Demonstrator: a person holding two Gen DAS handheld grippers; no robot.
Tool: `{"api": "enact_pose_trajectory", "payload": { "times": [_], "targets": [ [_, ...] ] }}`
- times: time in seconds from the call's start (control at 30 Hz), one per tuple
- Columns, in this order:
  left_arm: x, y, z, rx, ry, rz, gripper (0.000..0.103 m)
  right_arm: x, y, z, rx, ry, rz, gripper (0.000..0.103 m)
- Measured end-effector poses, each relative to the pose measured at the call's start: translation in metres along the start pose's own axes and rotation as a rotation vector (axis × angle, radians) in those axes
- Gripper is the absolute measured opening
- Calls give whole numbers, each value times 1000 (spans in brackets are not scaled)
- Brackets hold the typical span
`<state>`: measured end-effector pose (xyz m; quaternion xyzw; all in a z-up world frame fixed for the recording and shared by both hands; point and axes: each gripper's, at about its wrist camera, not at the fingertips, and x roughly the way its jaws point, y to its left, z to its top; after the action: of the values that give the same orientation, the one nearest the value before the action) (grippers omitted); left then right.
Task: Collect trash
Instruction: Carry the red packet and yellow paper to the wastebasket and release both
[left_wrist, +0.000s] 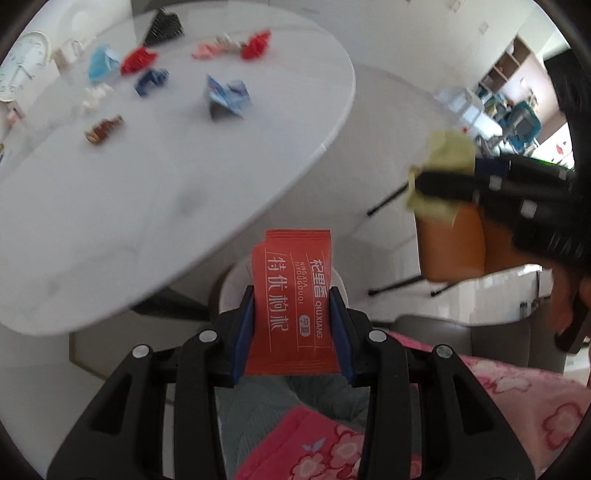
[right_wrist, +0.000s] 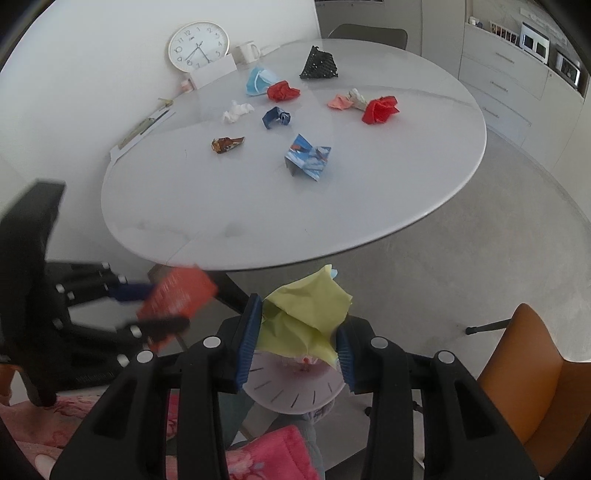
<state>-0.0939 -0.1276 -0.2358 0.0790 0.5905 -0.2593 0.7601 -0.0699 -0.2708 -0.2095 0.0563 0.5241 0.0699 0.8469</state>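
The left gripper (left_wrist: 291, 328) has its jaws clenched on a red snack sachet (left_wrist: 291, 302) printed with white characters, held off the near edge of the round white table (right_wrist: 258, 221). The right gripper (right_wrist: 295, 350) grasps a crumpled yellow paper (right_wrist: 306, 317) above a small clock-faced bin (right_wrist: 291, 395). Farther out on the table lie more scraps: a folded blue leaflet (right_wrist: 308, 158), red paper wads (right_wrist: 380, 109), a blue face mask (right_wrist: 260, 79) and a black mesh piece (right_wrist: 318, 64). An orange chair (right_wrist: 524, 376) stands to the right.

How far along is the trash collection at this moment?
Partway. In hand: the left gripper holds a red packet, the right gripper a yellow-green paper wad, both off the table. Left: about ten scraps, including the blue mask and black wrapper.
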Motion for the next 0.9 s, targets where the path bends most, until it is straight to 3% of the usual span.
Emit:
{"api": "enact_pose_trajectory", "payload": {
  "times": [0.1,0.17,0.33,0.5,0.57,0.73,0.8,0.87,0.9],
  "targets": [
    [10,-8,-5,12,41,-14,47,1,-2,-3,2,2,16,39],
    [12,-10,-7,10,44,-5,64,2,-2,-5,-6,4,17,40],
    [7,-11,-11,-7,20,11,78,3,0,-10,-7,8,35,41],
    [-6,-3,-7,-28,2,48,84,3,6,-16,-30,14,54,41],
    [-14,5,-4,-48,-23,84,94,5,9,-19,-39,21,66,42],
    [-44,29,-1,-113,-89,200,95,19,22,-29,-90,57,97,43],
    [-54,37,0,-144,-111,228,95,27,27,-33,-104,85,104,52],
    [-63,44,0,-179,-137,243,95,31,28,-35,-103,94,90,79],
    [-66,48,0,-193,-143,251,95,32,28,-36,-98,95,87,82]
  ]
}}
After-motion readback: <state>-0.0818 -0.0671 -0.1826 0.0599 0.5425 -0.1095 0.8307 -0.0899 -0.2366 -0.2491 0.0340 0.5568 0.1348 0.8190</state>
